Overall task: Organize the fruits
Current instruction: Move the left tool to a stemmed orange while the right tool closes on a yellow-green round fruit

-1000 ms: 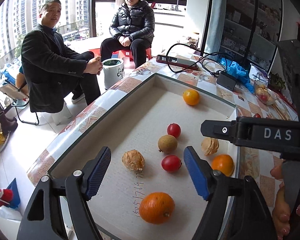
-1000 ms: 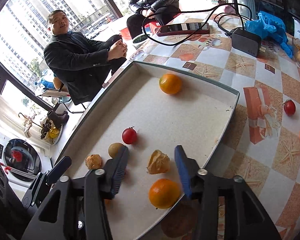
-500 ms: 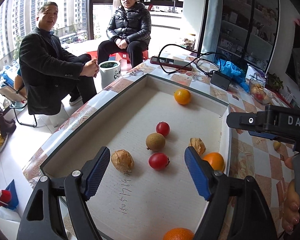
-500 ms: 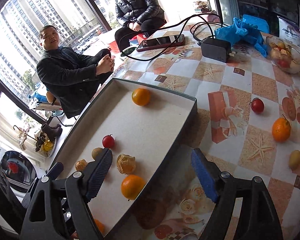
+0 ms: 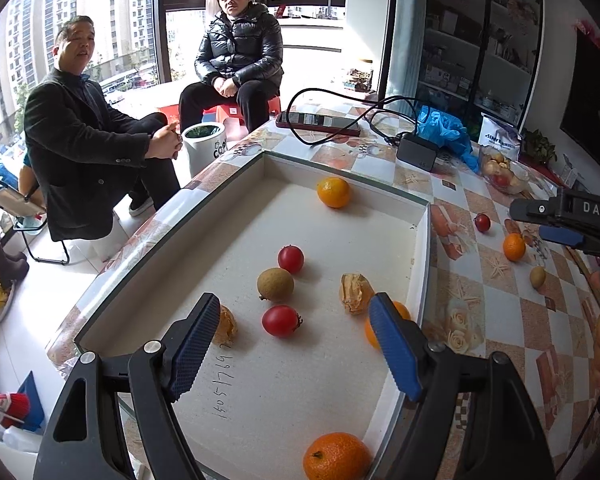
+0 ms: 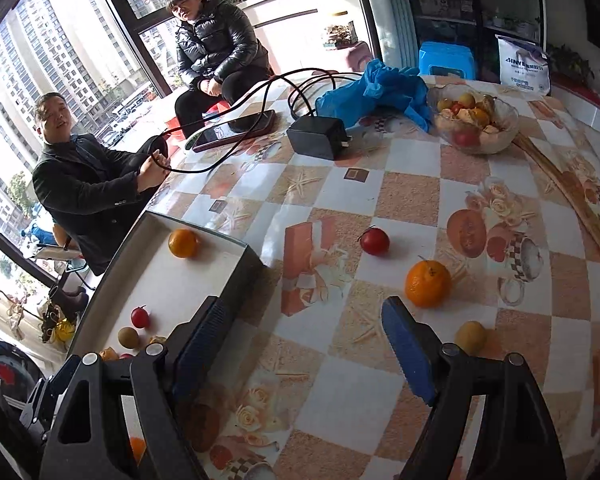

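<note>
We see a shallow white rectangular tray (image 5: 420,248) holding three round oranges (image 5: 333,192), two glossy red cherry tomatoes (image 5: 291,259), a brown-green longan-like fruit (image 5: 275,285) and two papery-husked golden berries (image 5: 355,293). On the patterned counter (image 6: 412,196) beside it lie another red tomato (image 6: 375,241), a stemmed orange (image 6: 427,283) and a small yellowish fruit (image 6: 470,336), well apart.

Both wrist views look steeply down, near, sharing the tray (image 5: 420,240) corner.
</note>
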`<state>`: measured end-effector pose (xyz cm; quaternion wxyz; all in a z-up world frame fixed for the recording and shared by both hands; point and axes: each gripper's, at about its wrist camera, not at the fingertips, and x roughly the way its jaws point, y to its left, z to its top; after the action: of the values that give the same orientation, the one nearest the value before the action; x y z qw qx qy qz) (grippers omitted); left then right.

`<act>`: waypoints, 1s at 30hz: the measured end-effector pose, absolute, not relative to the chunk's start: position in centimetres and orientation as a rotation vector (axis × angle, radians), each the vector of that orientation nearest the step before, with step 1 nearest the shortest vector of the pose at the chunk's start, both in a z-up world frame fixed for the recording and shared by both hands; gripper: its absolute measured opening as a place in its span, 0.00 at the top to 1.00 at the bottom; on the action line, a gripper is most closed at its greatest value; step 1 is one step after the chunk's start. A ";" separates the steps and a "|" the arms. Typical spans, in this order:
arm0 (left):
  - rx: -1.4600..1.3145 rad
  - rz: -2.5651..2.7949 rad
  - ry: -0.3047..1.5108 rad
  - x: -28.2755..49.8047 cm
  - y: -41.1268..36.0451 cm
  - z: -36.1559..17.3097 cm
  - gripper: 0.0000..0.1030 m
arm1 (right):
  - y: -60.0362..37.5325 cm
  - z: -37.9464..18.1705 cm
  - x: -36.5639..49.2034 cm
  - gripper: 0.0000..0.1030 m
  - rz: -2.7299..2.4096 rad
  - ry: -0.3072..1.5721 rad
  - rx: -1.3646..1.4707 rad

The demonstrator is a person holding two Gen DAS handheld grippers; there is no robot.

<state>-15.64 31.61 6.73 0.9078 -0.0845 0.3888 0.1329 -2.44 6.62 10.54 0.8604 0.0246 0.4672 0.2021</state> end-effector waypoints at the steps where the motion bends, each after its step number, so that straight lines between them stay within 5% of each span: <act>1: -0.176 0.255 0.806 -15.5 31.4 7.1 0.22 | 5.6 10.7 -2.0 0.20 0.389 0.971 0.032; 8: -0.195 0.114 0.834 -13.6 28.7 9.6 0.22 | -1.1 6.8 -0.5 0.20 0.236 1.047 0.019; 19: -0.101 0.028 0.888 -10.4 23.1 10.8 0.22 | 1.5 2.9 -2.4 0.21 0.277 0.969 -0.172; 22: -0.085 0.032 0.899 -9.1 22.2 10.9 0.22 | 1.6 3.0 -2.7 0.36 0.298 0.945 -0.171; 24: -0.088 0.025 0.908 -8.0 21.6 10.9 0.22 | 1.7 3.2 -2.9 0.74 0.313 0.934 -0.173; 30: -0.041 -0.012 0.921 -4.4 18.6 9.7 0.22 | -2.1 3.5 -3.9 0.74 0.340 0.951 -0.023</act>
<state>-4.43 18.61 9.74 0.8955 -0.0198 0.4445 -0.0058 -3.93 -2.07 3.52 0.8751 -0.0112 0.4556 0.1629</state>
